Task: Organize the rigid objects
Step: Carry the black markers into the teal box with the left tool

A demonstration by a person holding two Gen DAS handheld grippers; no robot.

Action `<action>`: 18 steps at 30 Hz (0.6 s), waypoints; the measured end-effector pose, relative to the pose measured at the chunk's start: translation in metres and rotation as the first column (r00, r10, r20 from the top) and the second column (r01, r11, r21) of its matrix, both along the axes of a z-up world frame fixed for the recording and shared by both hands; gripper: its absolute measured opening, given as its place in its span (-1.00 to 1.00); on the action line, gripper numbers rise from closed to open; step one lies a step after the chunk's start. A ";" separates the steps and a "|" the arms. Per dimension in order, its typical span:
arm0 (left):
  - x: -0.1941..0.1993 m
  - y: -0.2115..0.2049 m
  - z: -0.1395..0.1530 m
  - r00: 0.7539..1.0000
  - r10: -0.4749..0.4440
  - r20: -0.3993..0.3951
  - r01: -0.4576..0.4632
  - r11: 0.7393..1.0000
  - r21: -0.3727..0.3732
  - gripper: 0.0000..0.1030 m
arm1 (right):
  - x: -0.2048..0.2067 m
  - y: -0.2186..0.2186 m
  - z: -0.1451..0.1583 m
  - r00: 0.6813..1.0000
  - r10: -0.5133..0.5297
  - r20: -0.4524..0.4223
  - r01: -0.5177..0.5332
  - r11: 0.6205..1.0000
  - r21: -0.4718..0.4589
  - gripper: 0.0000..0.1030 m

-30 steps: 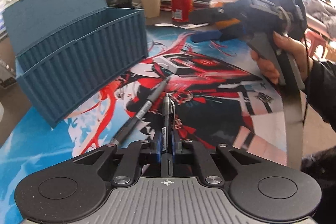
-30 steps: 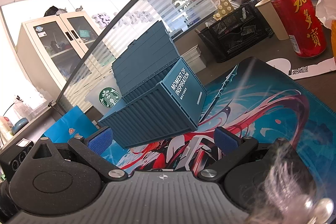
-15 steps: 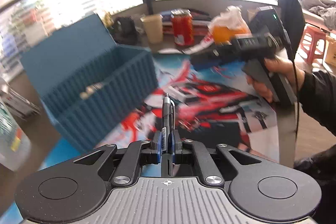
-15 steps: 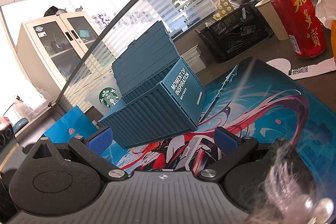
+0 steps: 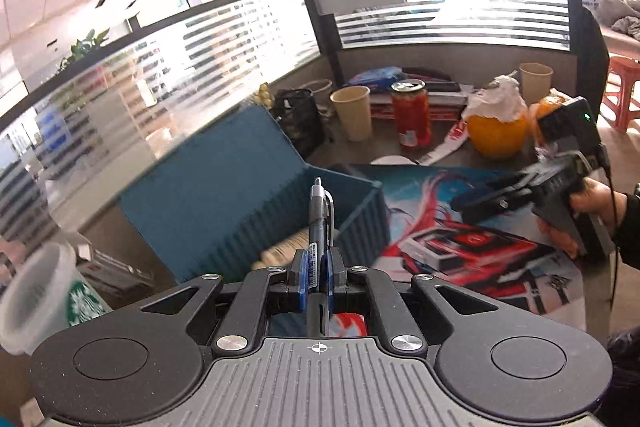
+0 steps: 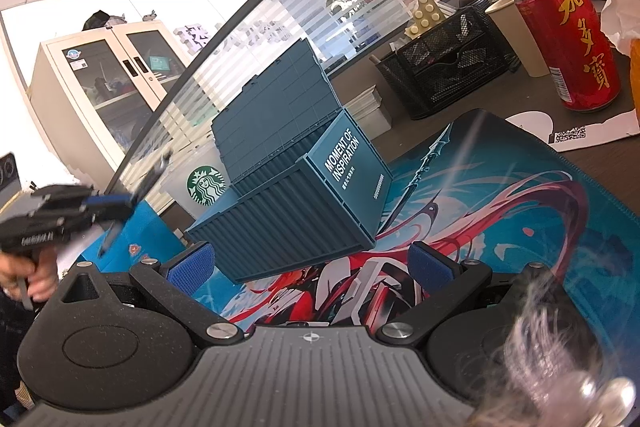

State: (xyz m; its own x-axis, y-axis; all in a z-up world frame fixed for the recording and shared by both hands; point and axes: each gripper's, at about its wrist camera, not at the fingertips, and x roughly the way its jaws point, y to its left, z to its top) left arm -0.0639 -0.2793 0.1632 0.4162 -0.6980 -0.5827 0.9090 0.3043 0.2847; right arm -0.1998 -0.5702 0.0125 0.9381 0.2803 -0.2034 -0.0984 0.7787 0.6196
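The left tongs [image 5: 316, 269] are squeezed tight on a black pen [image 5: 319, 223]. A second ago the pen sat low by the surface; now it is up in the air, just before the open blue container box [image 5: 256, 211]. Dropping it in looks next. The right tongs [image 6: 310, 265] wait wide open, empty.
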 end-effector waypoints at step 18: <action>0.066 -0.049 -0.013 0.999 -0.016 -0.031 0.018 0.998 0.064 -0.86 | 0.001 0.004 -0.002 1.000 0.005 -0.006 -0.005 1.000 -0.003 1.00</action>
State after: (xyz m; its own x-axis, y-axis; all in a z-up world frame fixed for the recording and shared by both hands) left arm 0.0021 -0.3285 0.1501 0.3861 -0.6655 -0.6388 0.9224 0.2712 0.2750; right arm -0.1988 -0.5666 0.0109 0.9356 0.2840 -0.2097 -0.0985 0.7804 0.6175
